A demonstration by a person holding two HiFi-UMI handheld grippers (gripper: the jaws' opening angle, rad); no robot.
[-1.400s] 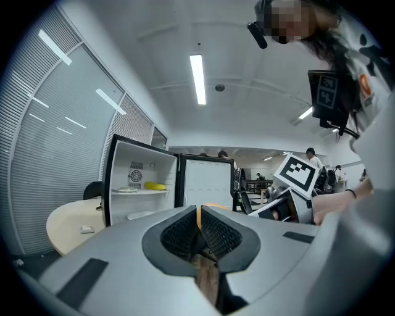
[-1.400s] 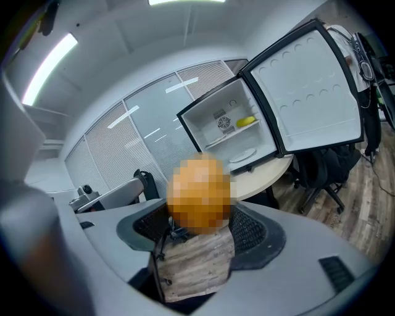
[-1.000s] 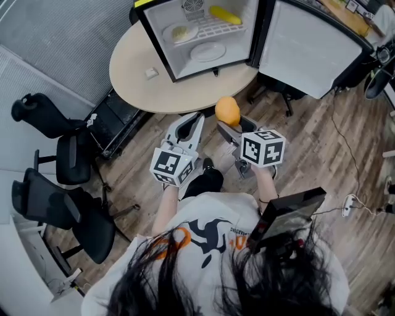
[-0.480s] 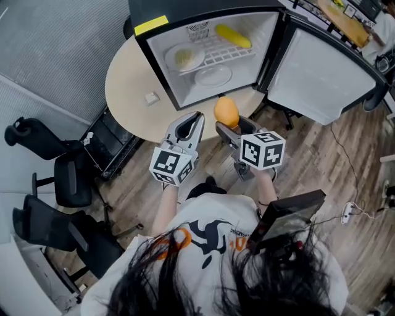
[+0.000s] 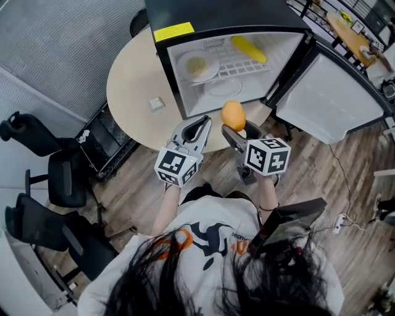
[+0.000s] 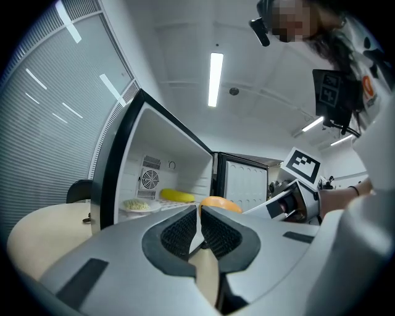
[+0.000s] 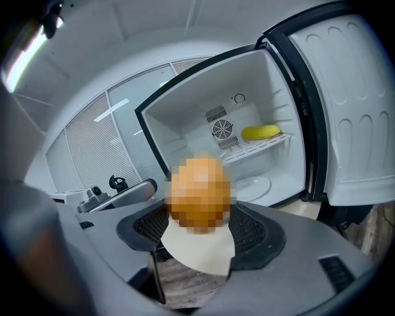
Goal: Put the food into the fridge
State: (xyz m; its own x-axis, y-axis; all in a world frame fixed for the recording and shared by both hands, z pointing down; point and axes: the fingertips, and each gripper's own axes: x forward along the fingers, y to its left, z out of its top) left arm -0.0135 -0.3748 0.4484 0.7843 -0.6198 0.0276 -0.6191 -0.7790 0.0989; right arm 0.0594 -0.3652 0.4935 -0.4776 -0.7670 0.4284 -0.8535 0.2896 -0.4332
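Right gripper (image 5: 236,128) clamping orange (image 5: 232,115), now nearer fridge (image 5: 228,13).

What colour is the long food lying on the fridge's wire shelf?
Yellow; the long curved food shows best in the right gripper view.

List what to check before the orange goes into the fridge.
1. Grip: right gripper shut on the orange: ok.
2. Door of the fridge swung wide open: ok.
3. Landing spot: empty plate on the fridge bottom, under the shelf: ok.
4. Shelf holds a yellow item and a plate of food; room for the orange there: cannot tell.
5. Left gripper shut, empty, beside the orange without touching it: ok.
6. Path from orange to fridge opening, nothing in between: ok.
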